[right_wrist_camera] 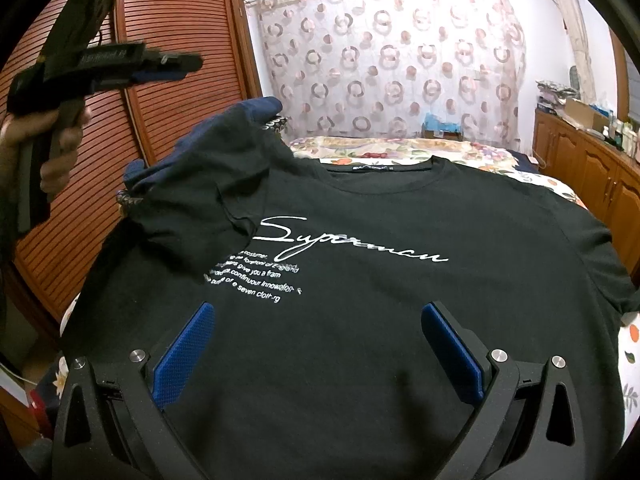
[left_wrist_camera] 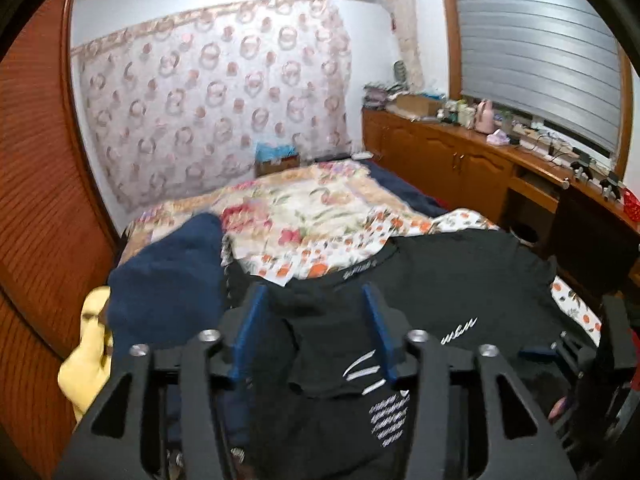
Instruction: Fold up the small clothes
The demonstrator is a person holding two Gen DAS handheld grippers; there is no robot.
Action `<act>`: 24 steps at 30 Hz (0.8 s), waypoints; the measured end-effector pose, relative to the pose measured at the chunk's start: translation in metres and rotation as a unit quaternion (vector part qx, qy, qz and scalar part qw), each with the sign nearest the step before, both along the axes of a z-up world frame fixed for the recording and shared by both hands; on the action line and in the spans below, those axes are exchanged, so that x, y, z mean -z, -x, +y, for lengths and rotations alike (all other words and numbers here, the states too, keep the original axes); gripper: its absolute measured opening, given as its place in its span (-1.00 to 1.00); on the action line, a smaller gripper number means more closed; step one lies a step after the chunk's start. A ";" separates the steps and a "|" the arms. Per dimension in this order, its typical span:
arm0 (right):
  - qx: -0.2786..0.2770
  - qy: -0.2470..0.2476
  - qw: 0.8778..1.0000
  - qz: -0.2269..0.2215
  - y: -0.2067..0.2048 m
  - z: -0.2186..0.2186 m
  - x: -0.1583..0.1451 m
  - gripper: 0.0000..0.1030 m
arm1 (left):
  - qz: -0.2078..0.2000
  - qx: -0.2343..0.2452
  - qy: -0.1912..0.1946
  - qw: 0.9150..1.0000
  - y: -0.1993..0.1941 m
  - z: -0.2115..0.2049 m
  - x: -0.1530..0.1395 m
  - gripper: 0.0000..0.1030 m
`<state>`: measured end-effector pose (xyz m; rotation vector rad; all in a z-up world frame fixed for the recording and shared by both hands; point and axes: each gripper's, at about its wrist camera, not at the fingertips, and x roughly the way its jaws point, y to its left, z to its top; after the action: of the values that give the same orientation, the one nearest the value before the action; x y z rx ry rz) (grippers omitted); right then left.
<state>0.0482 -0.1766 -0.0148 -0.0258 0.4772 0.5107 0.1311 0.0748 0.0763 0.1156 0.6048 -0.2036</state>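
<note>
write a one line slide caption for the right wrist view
Black T-shirt spread on the bed, left sleeve folded over, right tool open above its hem.

A sheer curtain [right_wrist_camera: 392,76] patterned with pink rings hangs at twelve o'clock. Louvred wooden wardrobe doors [right_wrist_camera: 168,60] stand at ten o'clock; a wooden cabinet counter [left_wrist_camera: 472,148] runs under the slatted blind [left_wrist_camera: 536,48] at two o'clock.

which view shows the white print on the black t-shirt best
The right wrist view: the white print on the black t-shirt lies in full view, sharp. The left wrist view shows only blurred fragments of it past the gripper's fingers.
</note>
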 end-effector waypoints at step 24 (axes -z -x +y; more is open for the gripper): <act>-0.096 0.040 0.995 -0.004 -0.036 0.026 -0.046 0.58 | 0.108 -0.069 0.014 0.992 0.048 0.031 0.142 0.50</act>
<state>0.0844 -0.1508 0.0314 -0.1517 0.4887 0.6799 0.0830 0.1059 -0.0660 0.0232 0.8229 -0.0901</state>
